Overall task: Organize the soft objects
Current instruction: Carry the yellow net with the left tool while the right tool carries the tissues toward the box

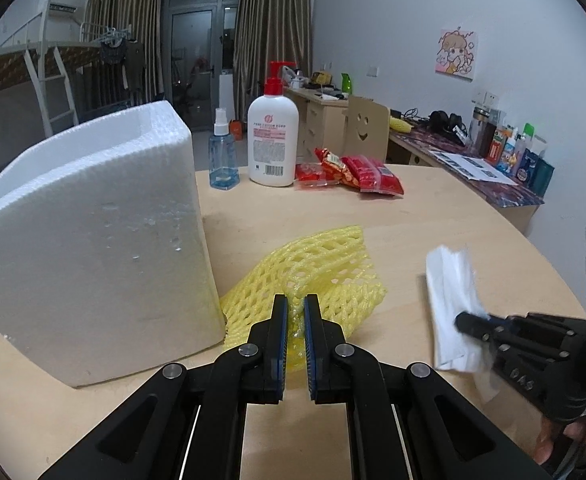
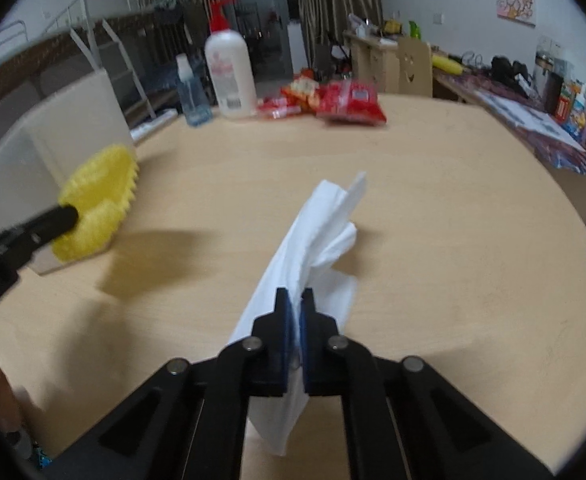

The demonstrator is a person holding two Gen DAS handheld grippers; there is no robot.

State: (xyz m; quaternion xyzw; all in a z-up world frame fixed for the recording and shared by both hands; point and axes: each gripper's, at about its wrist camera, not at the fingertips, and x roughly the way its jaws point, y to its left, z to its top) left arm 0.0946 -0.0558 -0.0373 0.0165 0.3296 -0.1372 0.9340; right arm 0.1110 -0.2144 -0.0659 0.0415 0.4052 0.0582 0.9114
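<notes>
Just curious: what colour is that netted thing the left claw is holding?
Yellow foam netting, clearest in the left wrist view.

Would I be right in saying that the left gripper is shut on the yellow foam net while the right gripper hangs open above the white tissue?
Not quite: the right gripper is not open; it is shut on the white tissue, as the right wrist view shows. The left gripper is indeed shut on the yellow foam net.

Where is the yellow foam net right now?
The yellow foam net is pinched in the left gripper, beside the white foam box at the table's left.
</notes>
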